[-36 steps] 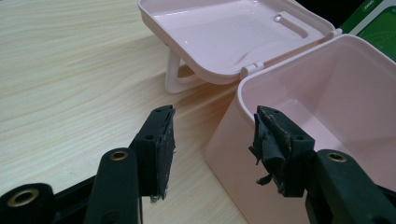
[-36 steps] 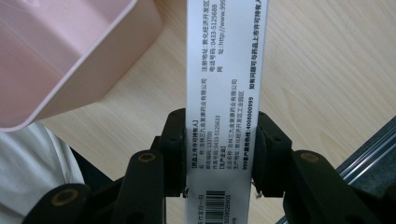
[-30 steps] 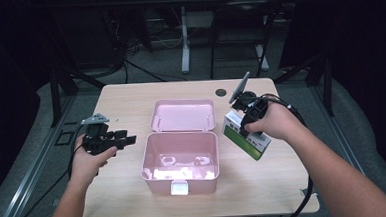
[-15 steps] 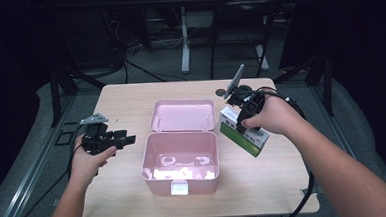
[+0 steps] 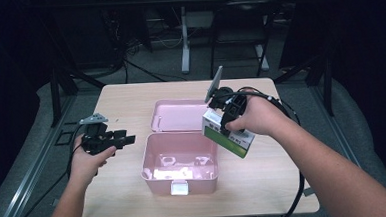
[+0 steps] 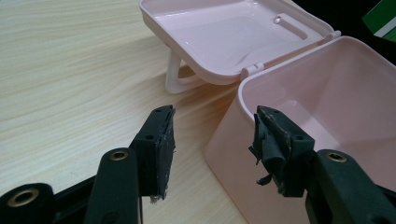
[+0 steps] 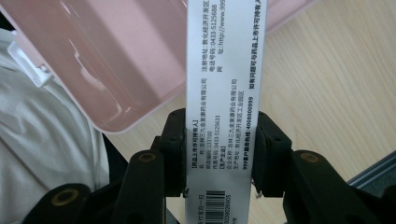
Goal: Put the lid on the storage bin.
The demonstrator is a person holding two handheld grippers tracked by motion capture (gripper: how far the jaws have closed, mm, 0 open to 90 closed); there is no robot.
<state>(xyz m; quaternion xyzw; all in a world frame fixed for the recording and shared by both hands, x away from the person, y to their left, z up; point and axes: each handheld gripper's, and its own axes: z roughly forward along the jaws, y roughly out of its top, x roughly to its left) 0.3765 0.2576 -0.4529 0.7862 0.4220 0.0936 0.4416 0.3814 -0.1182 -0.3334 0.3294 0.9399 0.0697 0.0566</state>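
Note:
A pink plastic box (image 5: 179, 159) stands open at the table's middle, its lid (image 5: 179, 115) laid back behind it. My right gripper (image 5: 228, 131) is shut on a green and white medicine carton (image 5: 228, 134), held tilted in the air above the box's right rim. In the right gripper view the carton (image 7: 225, 70) runs up between both jaws, over the pink box (image 7: 107, 51). My left gripper (image 5: 125, 139) stays open and empty just left of the box. In the left gripper view its jaws stand apart beside the box wall (image 6: 280, 140) with the lid (image 6: 224, 37) beyond.
A few small white items (image 5: 176, 162) lie on the box floor. A white latch (image 5: 179, 188) sits on the box front. Cables trail from both grippers off the wooden table (image 5: 125, 104). Dark floor and stand legs (image 5: 184, 44) surround the table.
My right gripper has carried the carton up and to the left, from the table right of the box to above the box's right rim. The left gripper has stayed put.

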